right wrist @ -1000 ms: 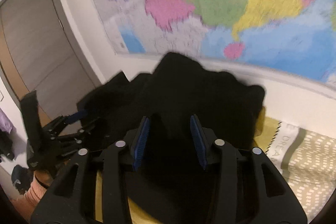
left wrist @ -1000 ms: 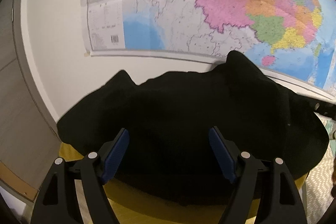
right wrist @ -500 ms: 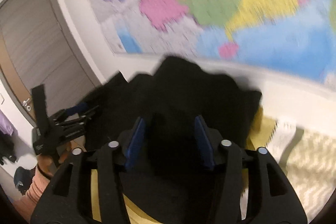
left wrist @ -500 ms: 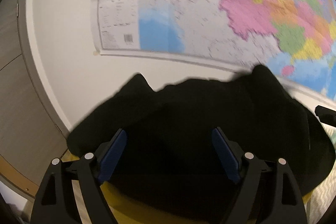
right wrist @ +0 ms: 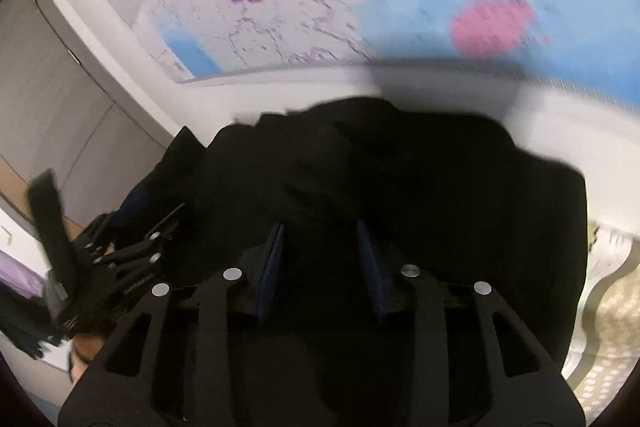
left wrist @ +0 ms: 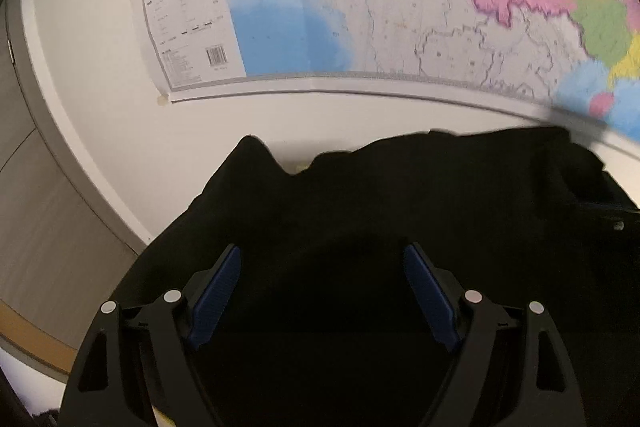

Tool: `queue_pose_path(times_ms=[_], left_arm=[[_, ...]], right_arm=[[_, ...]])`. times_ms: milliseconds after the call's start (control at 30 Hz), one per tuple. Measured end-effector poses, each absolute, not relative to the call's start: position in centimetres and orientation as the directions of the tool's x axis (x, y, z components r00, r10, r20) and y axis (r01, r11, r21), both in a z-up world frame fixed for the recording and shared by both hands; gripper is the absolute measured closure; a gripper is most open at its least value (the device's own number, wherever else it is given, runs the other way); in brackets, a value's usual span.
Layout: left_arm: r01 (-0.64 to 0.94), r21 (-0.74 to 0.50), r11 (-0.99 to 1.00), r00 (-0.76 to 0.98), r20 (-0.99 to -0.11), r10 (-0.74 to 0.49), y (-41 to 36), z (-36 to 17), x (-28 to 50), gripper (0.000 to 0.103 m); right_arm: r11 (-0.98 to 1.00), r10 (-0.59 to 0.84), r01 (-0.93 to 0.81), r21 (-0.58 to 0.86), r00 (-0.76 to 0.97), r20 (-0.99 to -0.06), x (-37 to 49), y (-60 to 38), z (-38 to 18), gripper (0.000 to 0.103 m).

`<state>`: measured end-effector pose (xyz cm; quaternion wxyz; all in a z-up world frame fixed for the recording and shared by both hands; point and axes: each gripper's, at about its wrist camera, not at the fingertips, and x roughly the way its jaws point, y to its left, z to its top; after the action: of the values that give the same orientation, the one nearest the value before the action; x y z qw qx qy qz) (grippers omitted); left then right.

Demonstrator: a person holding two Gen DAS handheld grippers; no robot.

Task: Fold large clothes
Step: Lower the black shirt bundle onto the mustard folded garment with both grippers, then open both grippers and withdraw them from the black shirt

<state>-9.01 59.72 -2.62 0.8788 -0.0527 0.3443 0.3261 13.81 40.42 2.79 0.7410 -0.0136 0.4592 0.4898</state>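
Black, soft and heavily rumpled, the large dark cloth garment [left wrist: 400,211] lies heaped at the foot of a white wall [left wrist: 100,99], filling the lower half of both wrist views. Above it hangs a big printed paper map [left wrist: 360,7] with pink, green, yellow and blue regions, its lower left corner carrying a white legend panel with a barcode. The left hand-held gripper [left wrist: 320,271] hovers over the near part of the garment with its blue-padded fingers [left wrist: 218,291] spread wide; dark fabric fills the space between them, but the pads do not press on it. The right hand-held gripper [right wrist: 320,251] has just been closing, and its blue pads [right wrist: 272,263] now stand much nearer together with a ridge of the black fabric between them; the cloth is so dark and the picture so blurred that it cannot be told whether the pads actually pinch it. In the right wrist view the left hand-held gripper [right wrist: 132,223] shows at the left edge, its black frame reaching onto the garment's left side. To the left of the wall stands a grey panelled door [right wrist: 60,115] with a grey frame. At the right edge, beside the garment, lies a cream patterned textile [right wrist: 612,307] with small pale dashes.
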Motion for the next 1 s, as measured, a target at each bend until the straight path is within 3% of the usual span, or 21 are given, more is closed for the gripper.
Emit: queue_pose_path(times_ms=[67, 200, 500, 733, 900, 1000], left_arm=[[-0.605, 0.148, 0.783, 0.560, -0.620, 0.550, 59.2, -2.7, -9.5, 0.023], [-0.598, 0.106, 0.795, 0.606, -0.590, 0.534, 58.2, -1.8, -11.4, 0.023], [-0.529, 0.087, 0.844, 0.692, -0.533, 0.488, 54.3, -0.5, -14.5, 0.023], [-0.532, 0.055, 0.845, 0.677, -0.572, 0.464, 54.2, -2.6, -14.0, 0.019], [-0.568, 0.015, 0.823, 0.684, -0.546, 0.483, 53.8, -2.4, -15.6, 0.017], [-0.576, 0.006, 0.817, 0.704, -0.505, 0.499, 52.4, -1.9, -17.5, 0.011]], right_arm=[[0.512, 0.725, -0.744, 0.429, 0.107, -0.681, 13.4, 39.7, 3.1, 0.067], [0.496, 0.755, -0.773, 0.395, 0.159, -0.636, 11.5, 37.7, 5.1, 0.051], [0.431, 0.793, -0.851, 0.300, 0.199, -0.576, 6.6, 33.7, 6.8, 0.049], [0.446, 0.728, -0.885, 0.131, 0.274, -0.629, 4.3, 33.9, 4.5, 0.044], [0.441, 0.755, -0.884, 0.157, 0.270, -0.598, 3.4, 32.9, 4.7, 0.036], [0.434, 0.774, -0.886, 0.163, 0.275, -0.570, 2.0, 31.4, 5.1, 0.031]])
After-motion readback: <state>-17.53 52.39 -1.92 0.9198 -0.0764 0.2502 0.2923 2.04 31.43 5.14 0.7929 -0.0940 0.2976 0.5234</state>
